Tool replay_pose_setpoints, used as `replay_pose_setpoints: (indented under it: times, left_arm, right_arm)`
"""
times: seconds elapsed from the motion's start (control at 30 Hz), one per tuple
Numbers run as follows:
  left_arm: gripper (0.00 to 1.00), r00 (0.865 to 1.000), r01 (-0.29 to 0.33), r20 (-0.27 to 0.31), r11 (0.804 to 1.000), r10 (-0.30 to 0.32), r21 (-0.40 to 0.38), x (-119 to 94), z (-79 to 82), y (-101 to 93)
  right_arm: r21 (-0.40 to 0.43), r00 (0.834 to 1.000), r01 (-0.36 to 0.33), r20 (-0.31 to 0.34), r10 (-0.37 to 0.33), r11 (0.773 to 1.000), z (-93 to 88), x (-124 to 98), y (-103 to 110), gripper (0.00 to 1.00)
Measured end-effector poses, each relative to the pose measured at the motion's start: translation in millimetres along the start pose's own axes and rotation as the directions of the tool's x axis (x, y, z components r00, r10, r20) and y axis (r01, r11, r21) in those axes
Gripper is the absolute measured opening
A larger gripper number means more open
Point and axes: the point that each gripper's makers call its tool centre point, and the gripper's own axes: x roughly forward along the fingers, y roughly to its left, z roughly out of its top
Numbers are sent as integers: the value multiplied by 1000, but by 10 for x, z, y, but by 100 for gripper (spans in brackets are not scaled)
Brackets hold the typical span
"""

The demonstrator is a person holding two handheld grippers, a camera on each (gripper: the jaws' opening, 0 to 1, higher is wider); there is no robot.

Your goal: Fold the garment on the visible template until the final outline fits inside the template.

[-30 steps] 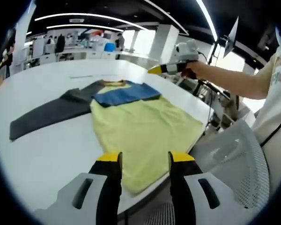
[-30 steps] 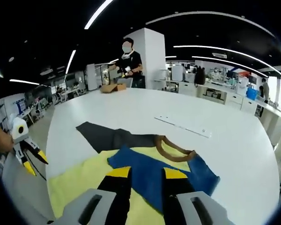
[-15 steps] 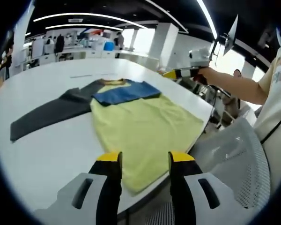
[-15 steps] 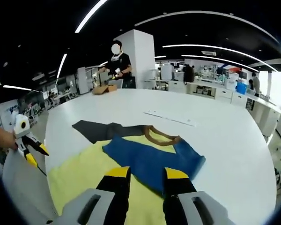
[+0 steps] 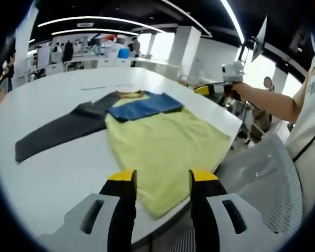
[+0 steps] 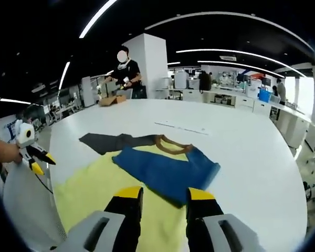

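1. In the left gripper view we see the yellow T-shirt with a blue yoke and brown neckband point(image 5: 163, 144) lying flat at the centre of the frame on the large white table point(image 5: 58, 168). Its lower hem reaches the table's near edge.
2. One dark grey long sleeve point(image 5: 60, 131) stretches from the shirt toward the left of that frame, flat on the table.
3. The left gripper point(image 5: 161, 178) rises from the bottom centre, its yellow-tipped black jaws parted with a clear gap and nothing between them. It sits above the hem, not touching the cloth.
4. In the right gripper view the same shirt point(image 6: 163, 168) fills the lower centre, blue yoke nearest the lens.
5. The right gripper point(image 6: 161, 195) stands with jaws apart and empty, over the fabric.
6. In the left gripper view the right gripper appears at upper right point(image 5: 212, 89), held in a person's hand beyond the table edge.
7. A thin pale strip point(image 6: 181, 128) lies on the table behind the collar.
8. We can read no brand, label or writing on the shirt or table.
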Motion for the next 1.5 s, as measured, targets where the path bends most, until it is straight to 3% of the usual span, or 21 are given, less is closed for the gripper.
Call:
replay_pose_setpoints:
  times: [0.43,0.93,1.2,1.5]
  left_arm:
    - [37,998,-61,33,998,61,7,-99,169,254]
    - [37,981,-180,65,983,181,-22,-247,359,807]
    - [38,957,-277,71,958,282,-73,-334,433,1255]
    - [39,906,-404,58,898,419,-172,-395,434,1887]
  right_arm:
    - [5,1000,-3,-27,3,1000,-179,-206,-15,37]
    - [-17,998,-10,-64,9,1000,-345,-391,32,41]
    - [-21,997,-14,-71,13,1000,-384,-470,31,41]
    - [-25,996,-42,-80,40,999,-412,-508,111,41]
